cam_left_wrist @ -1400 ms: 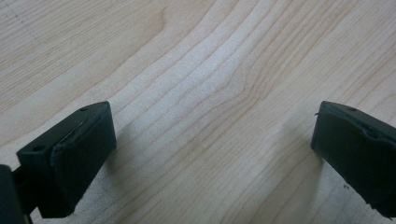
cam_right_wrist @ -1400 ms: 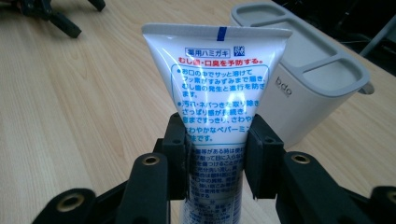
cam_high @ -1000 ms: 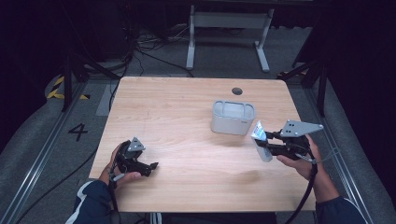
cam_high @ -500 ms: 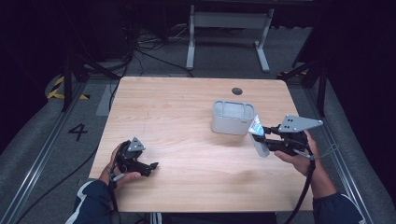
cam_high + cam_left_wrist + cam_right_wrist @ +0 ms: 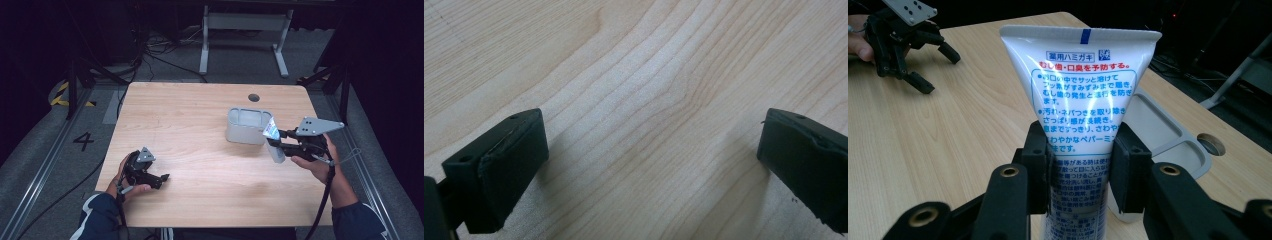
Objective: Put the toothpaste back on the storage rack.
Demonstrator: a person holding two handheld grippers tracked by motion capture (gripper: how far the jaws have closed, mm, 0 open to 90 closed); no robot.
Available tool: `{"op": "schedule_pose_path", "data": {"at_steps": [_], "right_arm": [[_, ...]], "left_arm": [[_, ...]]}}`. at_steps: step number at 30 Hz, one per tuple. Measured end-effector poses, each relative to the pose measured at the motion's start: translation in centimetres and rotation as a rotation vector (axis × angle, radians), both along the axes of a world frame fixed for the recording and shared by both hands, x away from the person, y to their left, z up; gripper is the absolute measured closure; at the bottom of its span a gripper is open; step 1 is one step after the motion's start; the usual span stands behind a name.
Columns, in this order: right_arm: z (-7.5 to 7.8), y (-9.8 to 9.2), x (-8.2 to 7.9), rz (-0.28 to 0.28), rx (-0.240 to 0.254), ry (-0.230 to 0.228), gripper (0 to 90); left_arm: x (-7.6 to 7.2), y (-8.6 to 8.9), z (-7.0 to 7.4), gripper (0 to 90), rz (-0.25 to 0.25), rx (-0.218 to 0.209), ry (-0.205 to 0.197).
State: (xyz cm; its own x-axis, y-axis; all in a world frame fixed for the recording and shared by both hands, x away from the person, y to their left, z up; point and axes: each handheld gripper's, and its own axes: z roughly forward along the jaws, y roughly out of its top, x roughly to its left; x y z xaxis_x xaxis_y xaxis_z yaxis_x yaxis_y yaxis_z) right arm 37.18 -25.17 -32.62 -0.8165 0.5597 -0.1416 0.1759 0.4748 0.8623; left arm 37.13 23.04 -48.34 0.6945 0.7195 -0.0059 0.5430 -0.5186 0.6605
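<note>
Gripping a toothpaste tube, right gripper beside tray.

Your tube is white with blue and red print; the bin pale grey, the tabletop light woodgrain, your tools black.
</note>
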Motion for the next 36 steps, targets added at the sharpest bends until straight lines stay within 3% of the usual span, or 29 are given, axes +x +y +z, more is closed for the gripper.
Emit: {"op": "schedule_pose_path", "data": {"at_steps": [17,36], "right_arm": [[1.3,1.1,0.7,0.006,0.006,-0.015,65.9],[3.0,2.3,2.6,-0.011,0.016,-0.039,65.9]], "left_arm": [[0.0,0.0,0.0,0.4,0.001,-0.003,-0.001],[0.0,0.0,0.0,0.4,0.0,-0.002,-0.001]]}}
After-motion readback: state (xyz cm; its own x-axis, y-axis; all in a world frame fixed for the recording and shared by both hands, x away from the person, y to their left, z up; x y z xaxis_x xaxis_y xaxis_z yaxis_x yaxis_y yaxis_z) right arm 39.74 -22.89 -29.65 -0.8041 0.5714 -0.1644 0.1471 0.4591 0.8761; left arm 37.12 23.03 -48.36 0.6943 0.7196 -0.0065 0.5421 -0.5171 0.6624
